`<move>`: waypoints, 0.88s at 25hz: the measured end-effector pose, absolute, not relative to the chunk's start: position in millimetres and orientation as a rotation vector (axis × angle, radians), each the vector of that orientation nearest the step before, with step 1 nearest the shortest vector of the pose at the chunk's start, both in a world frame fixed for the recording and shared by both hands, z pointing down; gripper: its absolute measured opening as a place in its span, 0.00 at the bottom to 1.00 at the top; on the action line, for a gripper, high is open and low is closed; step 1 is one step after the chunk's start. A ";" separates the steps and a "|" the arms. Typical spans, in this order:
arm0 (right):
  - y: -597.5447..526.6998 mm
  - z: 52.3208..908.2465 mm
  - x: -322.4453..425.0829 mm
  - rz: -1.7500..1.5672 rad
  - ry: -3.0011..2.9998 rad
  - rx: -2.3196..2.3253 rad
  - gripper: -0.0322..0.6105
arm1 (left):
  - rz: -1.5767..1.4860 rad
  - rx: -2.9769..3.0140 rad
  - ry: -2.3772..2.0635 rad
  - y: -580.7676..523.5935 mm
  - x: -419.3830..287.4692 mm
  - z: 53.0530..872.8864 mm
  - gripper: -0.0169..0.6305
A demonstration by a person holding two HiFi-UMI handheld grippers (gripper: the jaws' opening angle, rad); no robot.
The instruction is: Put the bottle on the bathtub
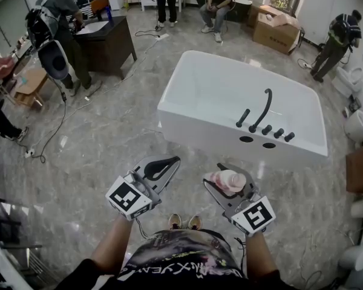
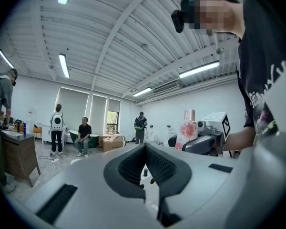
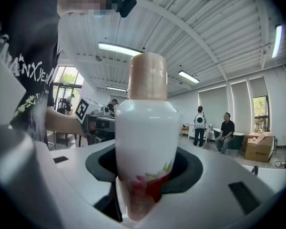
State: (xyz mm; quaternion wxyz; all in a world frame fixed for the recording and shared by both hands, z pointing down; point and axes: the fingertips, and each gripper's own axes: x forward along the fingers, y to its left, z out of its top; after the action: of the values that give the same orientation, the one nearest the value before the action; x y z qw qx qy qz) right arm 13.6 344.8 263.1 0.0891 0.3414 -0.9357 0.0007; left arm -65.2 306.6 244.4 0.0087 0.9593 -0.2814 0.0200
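Your right gripper (image 1: 228, 185) pinches the bottle (image 3: 147, 128), a white one with a red flower print and a pale cap. It holds the bottle upright in the air, on your side of the white bathtub (image 1: 218, 135) and not touching it. The bathtub's side with the black faucet (image 1: 263, 110) is the side nearest to the bottle. Your left gripper (image 2: 145, 149) is just beside the right one, also short of the bathtub. Its tongs are pressed together with nothing between them.
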 end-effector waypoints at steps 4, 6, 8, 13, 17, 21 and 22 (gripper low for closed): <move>344.4 261.7 20.4 -0.002 -2.786 1.022 0.39 | 0.067 3.001 -0.880 307.3 -58.7 243.4 0.04; 344.2 258.5 23.7 -0.017 -2.797 1.036 0.39 | 0.071 3.003 -0.879 308.9 -55.2 242.9 0.04; 346.9 261.0 27.1 -0.009 -2.790 1.027 0.39 | 0.073 3.005 -0.880 311.0 -51.9 243.4 0.04; 352.7 262.2 46.7 -0.003 -2.795 1.022 0.39 | 0.092 3.007 -0.888 317.1 -32.5 245.0 0.04; 354.5 252.5 66.6 -0.033 -2.836 1.043 0.39 | 0.105 3.010 -0.891 322.6 -10.0 244.4 0.04; 364.1 266.5 79.6 -0.008 -2.811 1.015 0.39 | 0.107 3.021 -0.893 332.4 1.8 247.9 0.04; 367.7 269.1 82.2 -0.002 -2.808 1.012 0.39 | 0.107 3.023 -0.894 335.6 4.0 248.9 0.04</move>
State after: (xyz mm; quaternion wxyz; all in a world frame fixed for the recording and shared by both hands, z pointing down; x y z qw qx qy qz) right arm 82.2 367.7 269.1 0.0786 0.3379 -0.9379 -0.0006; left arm 4.0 335.6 248.9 -0.0062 0.9584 -0.2833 0.0340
